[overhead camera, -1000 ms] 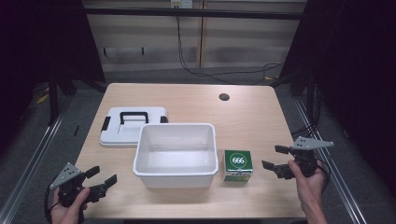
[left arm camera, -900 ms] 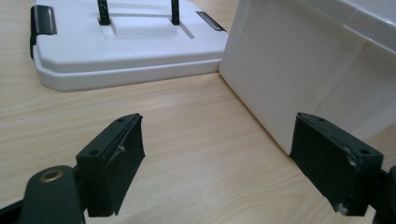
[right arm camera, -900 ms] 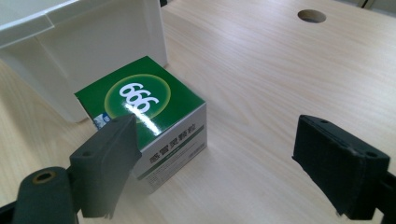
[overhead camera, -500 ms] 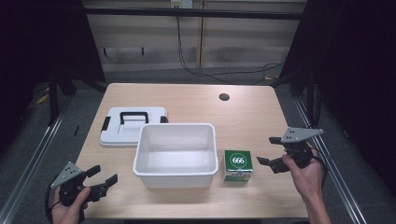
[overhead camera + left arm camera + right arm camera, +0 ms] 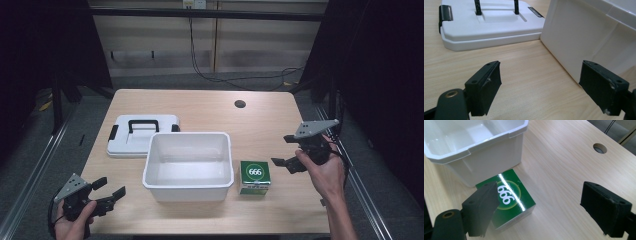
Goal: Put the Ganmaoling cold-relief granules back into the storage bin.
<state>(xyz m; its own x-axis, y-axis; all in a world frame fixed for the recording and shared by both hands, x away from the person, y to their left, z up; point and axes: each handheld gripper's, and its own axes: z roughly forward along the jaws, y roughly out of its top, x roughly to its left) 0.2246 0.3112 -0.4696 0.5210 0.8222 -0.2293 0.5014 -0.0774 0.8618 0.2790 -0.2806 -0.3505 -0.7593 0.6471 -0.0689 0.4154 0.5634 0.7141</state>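
A white empty tub (image 5: 189, 165) stands in the middle of the wooden table. A green box (image 5: 254, 176) marked 666 sits just right of it, also seen as the green box (image 5: 510, 197) in the right gripper view. The tub's white lid (image 5: 141, 135) with a black handle lies flat at the tub's back left; the lid (image 5: 486, 25) shows ahead in the left gripper view. My right gripper (image 5: 288, 151) hovers open to the right of the box, held above the table. My left gripper (image 5: 108, 189) is open low at the front left, pointing at the tub's wall (image 5: 584, 40).
A round cable hole (image 5: 240, 104) sits in the table top at the back right. Dark metal frame rails run along both sides of the table. Bare wood lies in front of the tub and behind it.
The right gripper has moved up and left, closer to the green box. The left gripper has stayed where it was.
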